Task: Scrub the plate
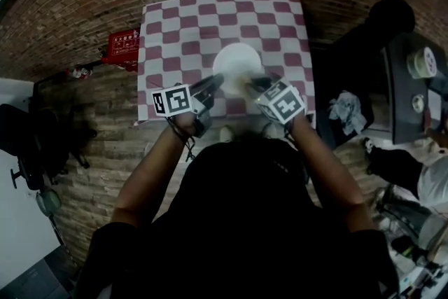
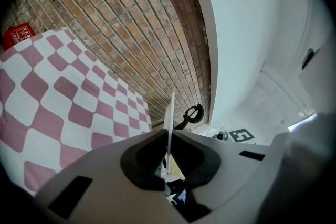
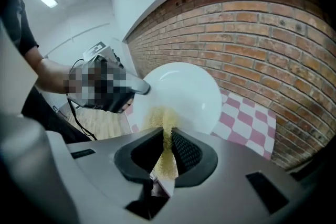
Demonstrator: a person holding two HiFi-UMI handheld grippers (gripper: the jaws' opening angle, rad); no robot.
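Head view, looking steeply down: a person's two bare forearms reach forward over a surface (image 1: 162,24) covered in a maroon-and-white checked cloth. A white plate (image 1: 236,61) sits over the near middle of the cloth. The left hand-held gripper (image 1: 214,81) meets the plate's near left rim and the right hand-held gripper (image 1: 255,83) meets its near right side. A red box (image 1: 123,45) lies just off the cloth's left edge, against brickwork.

Left gripper view: the left hand-held gripper (image 2: 168,139) has its jaws nearly together, clamped on the plate (image 2: 169,113), which shows edge-on as a thin white upright line rising between the dark pads. The checked cloth spreads out to the left, with the red box (image 2: 17,35) at its far corner and a brick wall (image 2: 131,23) behind.

Right gripper view: the right hand-held gripper (image 3: 166,136) is clamped on a yellow scrub pad (image 3: 165,157), whose front end presses against the lower face of the plate (image 3: 184,93). The plate stands tilted up, facing this camera. The other hand-held gripper grips its upper left rim. Whether the plate's lower edge touches the cloth is hidden.
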